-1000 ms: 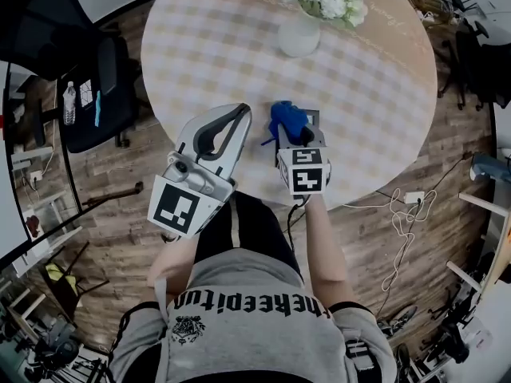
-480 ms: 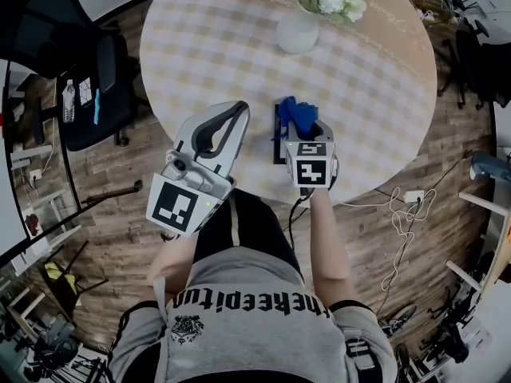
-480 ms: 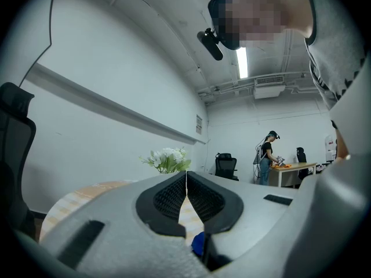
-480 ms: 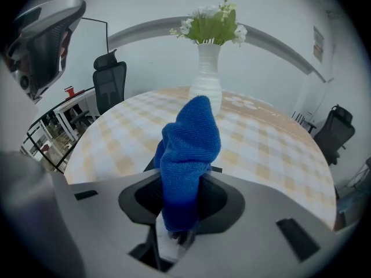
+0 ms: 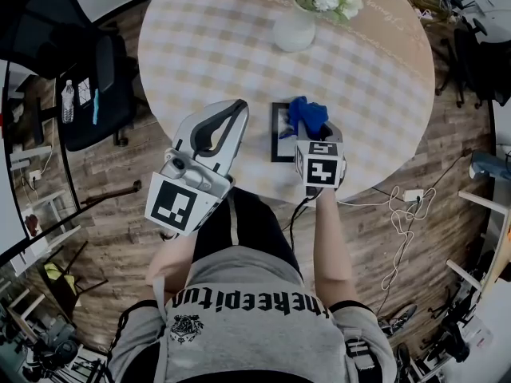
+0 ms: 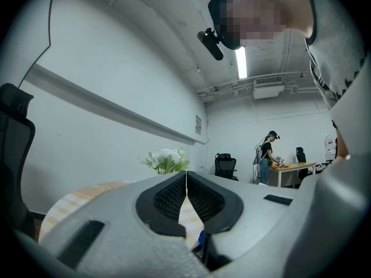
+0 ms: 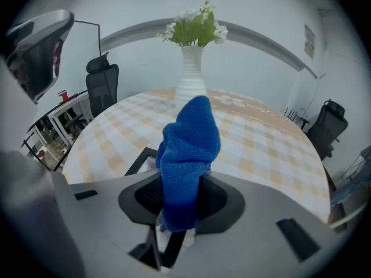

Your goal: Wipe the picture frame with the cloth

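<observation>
A black picture frame (image 5: 282,132) lies flat on the checked round table (image 5: 207,46), near its front edge. My right gripper (image 5: 313,132) is shut on a blue cloth (image 5: 306,115) that bunches up over the frame's right side. In the right gripper view the cloth (image 7: 187,155) stands up between the jaws and the frame's corner (image 7: 139,160) shows to its left. My left gripper (image 5: 236,112) is held raised at the table's front left, its jaws closed with nothing between them (image 6: 186,183).
A white vase of flowers (image 5: 296,24) stands at the far side of the table. A black office chair (image 5: 96,86) sits on the wood floor to the left. Cables and a power strip (image 5: 411,196) lie on the floor to the right.
My right gripper has carried the blue cloth to the right across the frame, uncovering the frame's left part. The left gripper has stayed in place.
</observation>
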